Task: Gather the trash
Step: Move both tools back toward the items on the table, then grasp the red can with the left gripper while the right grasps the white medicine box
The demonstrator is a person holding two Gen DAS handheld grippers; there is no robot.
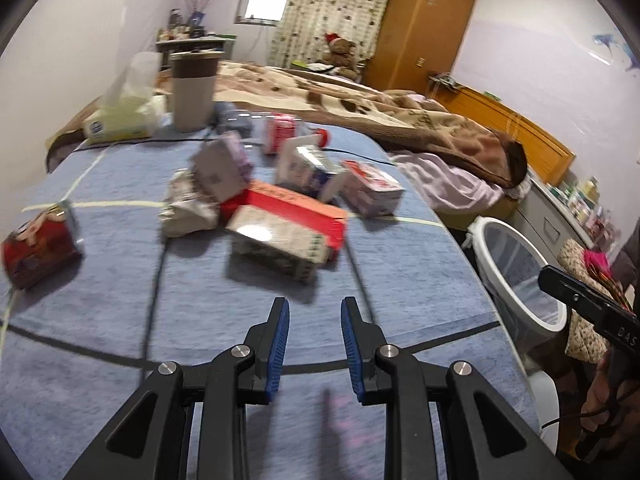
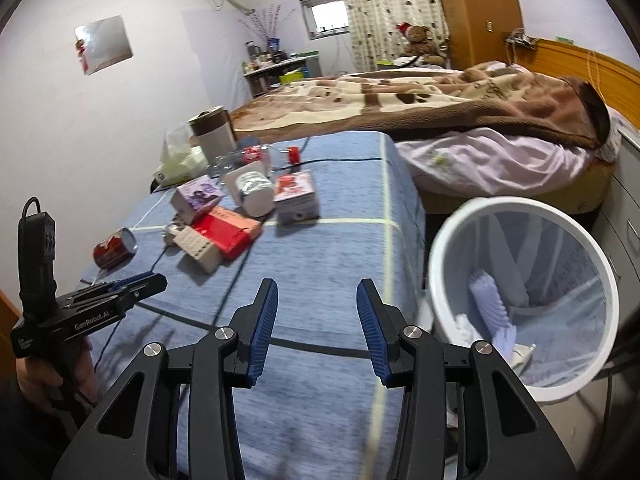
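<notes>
Trash lies in a heap on the blue-clothed table (image 1: pixel 120 300): a red-orange box (image 1: pixel 292 208), a white box (image 1: pixel 276 244), crumpled paper (image 1: pixel 186 208), small cartons (image 1: pixel 372 188) and a red can (image 1: pixel 40 248) off to the left. My left gripper (image 1: pixel 315 308) hovers over bare cloth short of the heap, open with nothing between its blue pads. My right gripper (image 2: pixel 317 286) hangs over the table's right part, also open and empty. The white trash bin (image 2: pixel 440 248) stands on the floor just right of it, with white paper inside. The bin (image 1: pixel 480 236) also shows in the left wrist view.
A tissue box (image 1: pixel 120 120) and a brown-and-white tumbler (image 1: pixel 192 92) stand at the table's far edge. A bed with a brown blanket (image 2: pixel 440 100) lies behind the table. Grey drawers (image 2: pixel 628 208) stand right of the bin. A hand holds the left gripper's handle (image 2: pixel 36 320).
</notes>
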